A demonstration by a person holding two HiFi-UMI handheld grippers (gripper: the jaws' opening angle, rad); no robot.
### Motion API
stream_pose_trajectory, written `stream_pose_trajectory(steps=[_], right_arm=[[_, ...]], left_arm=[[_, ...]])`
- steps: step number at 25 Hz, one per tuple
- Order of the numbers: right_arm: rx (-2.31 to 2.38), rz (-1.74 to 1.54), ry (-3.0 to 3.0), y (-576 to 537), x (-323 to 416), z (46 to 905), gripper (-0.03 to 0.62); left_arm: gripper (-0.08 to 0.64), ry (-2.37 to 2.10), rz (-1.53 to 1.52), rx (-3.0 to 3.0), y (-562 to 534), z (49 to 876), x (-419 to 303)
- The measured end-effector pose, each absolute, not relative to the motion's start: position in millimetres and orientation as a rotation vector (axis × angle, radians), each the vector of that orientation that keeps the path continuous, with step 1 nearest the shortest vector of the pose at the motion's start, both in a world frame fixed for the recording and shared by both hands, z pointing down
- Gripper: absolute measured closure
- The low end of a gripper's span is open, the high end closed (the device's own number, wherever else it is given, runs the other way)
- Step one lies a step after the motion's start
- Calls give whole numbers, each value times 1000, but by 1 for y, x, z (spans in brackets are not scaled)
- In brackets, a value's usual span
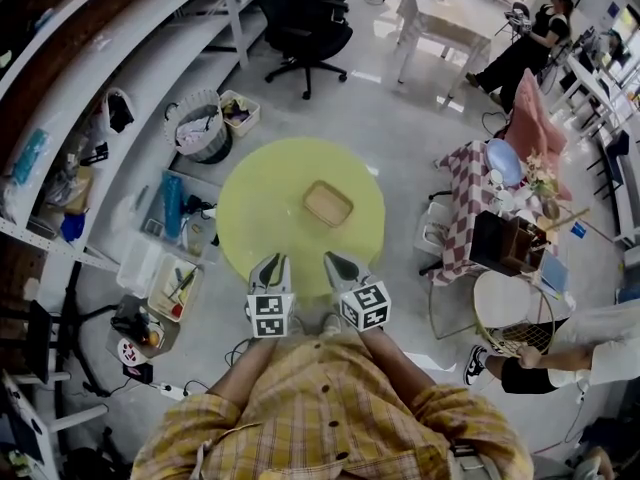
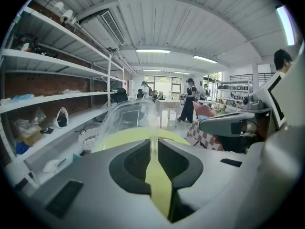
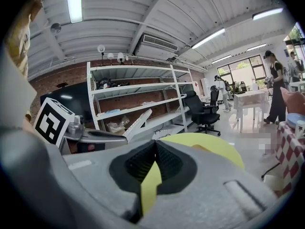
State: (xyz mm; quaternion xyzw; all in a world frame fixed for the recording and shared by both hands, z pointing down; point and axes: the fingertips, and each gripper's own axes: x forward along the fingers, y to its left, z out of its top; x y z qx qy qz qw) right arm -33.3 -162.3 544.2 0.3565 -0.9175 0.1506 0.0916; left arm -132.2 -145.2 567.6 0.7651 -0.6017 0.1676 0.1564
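My left gripper (image 1: 271, 264) hangs over the near edge of a round yellow-green table (image 1: 255, 203). Its jaws (image 2: 153, 140) are shut on the edge of a clear plastic lid (image 2: 126, 120), which stands up ahead of them. In the right gripper view the same lid (image 3: 137, 122) juts out from the left gripper (image 3: 95, 136). Just to the right, my right gripper (image 1: 338, 264) also points over the table edge. Its jaws (image 3: 155, 145) are shut with nothing between them. A shallow tan basket (image 1: 328, 203) sits at the table's middle, beyond both grippers.
Long shelves (image 1: 90, 88) run along the left. On the floor beside the table stand a wire bin (image 1: 200, 126) and crates (image 1: 175, 288). A black office chair (image 1: 300, 18) is behind. A checked-cloth table (image 1: 470, 183) and a seated person (image 1: 560, 353) are to the right.
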Motion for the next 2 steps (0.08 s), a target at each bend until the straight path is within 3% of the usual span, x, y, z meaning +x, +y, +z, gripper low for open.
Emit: stream_pose_trajectory(steps=[2], right_arm=[[1057,445,-2725,-162,-33,545,595]], left_arm=[[509,-1727,486,2188,-144,568,-133]])
